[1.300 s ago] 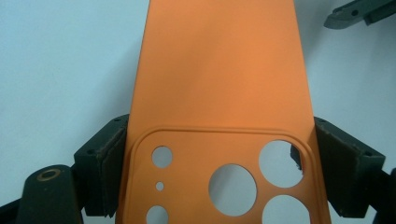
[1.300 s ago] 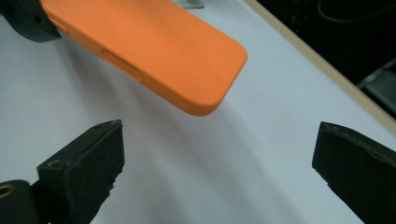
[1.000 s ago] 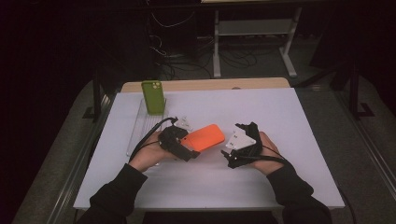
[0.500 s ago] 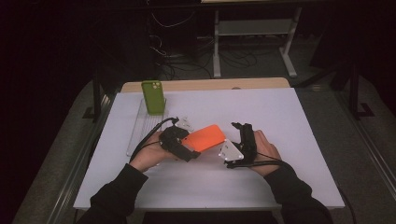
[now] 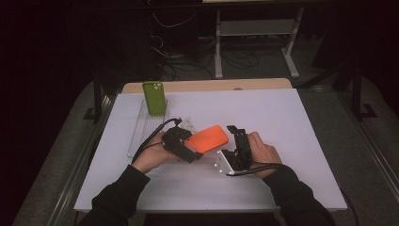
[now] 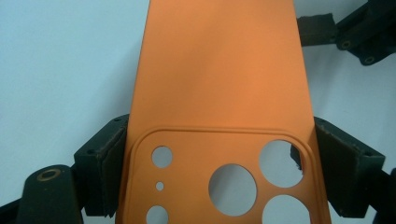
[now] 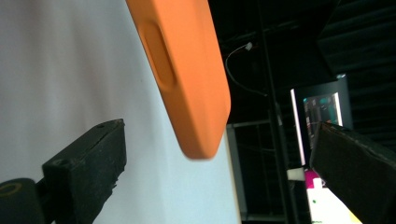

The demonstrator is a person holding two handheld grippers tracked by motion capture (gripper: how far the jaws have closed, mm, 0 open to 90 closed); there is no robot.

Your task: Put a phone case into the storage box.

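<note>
Orange phone case (image 6: pixel 219 93) | our left gripper (image 5: pixel 181 143) fingers clamp its camera end | right gripper (image 5: pixel 235 141) has swung closer, fingers wide around its free corner | we're ready for a second grip

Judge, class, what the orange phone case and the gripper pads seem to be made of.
Orange phone case: probably silicone or soft plastic, given its matte, even surface and rounded edges. Left gripper pads: apparently dull black rubber or foam, with rough edges.

Orange phone case (image 7: pixel 187 79) seen edge-on, hung above white table (image 7: pixel 56 70). Right gripper (image 7: pixel 219 172) held just below case's rounded corner, jaws spread wide either side, untouching.
</note>
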